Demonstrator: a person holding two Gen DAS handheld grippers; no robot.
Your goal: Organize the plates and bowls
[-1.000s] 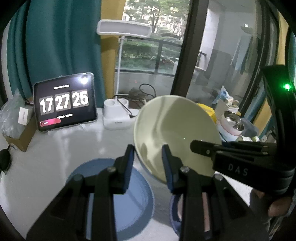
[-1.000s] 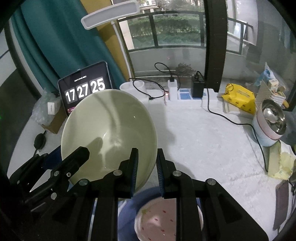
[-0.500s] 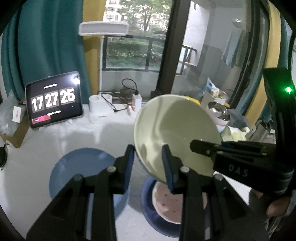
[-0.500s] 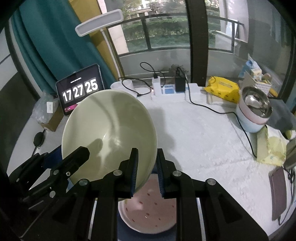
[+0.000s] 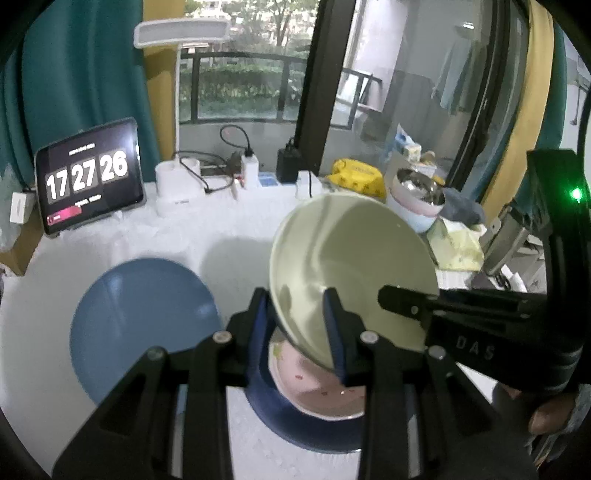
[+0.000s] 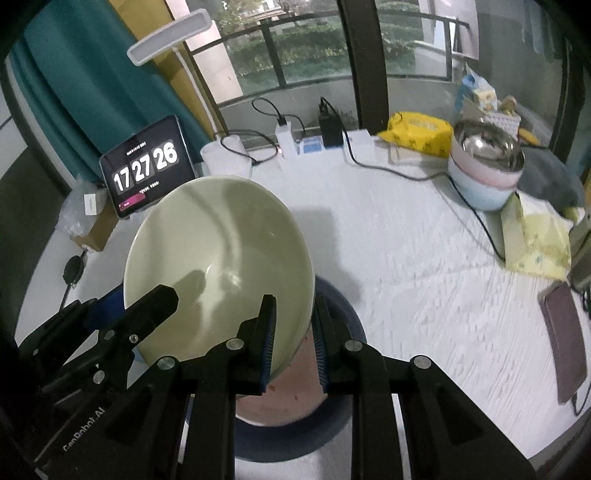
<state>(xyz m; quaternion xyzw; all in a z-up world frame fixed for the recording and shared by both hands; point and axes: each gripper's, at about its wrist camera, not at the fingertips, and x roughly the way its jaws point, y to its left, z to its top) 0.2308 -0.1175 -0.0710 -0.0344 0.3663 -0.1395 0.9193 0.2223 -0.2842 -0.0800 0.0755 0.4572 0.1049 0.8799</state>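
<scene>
We hold a pale green bowl (image 6: 218, 269) tilted above a pink speckled bowl (image 5: 314, 384) nested in a dark blue bowl (image 6: 340, 302) on the white table (image 6: 424, 266). The left gripper (image 5: 299, 325) and right gripper (image 6: 293, 339) each pinch its rim. We judge it best to level the bowl, centre it, then lower gently. All look smooth, glazed and round. A flat blue plate (image 5: 144, 314) lies just beside the stack.

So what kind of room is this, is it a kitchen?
Probably not a kitchen: more likely a home room beside a balcony. There's a curtain by a big window with a balcony railing outside, and a table holding a desk lamp and chargers.
</scene>
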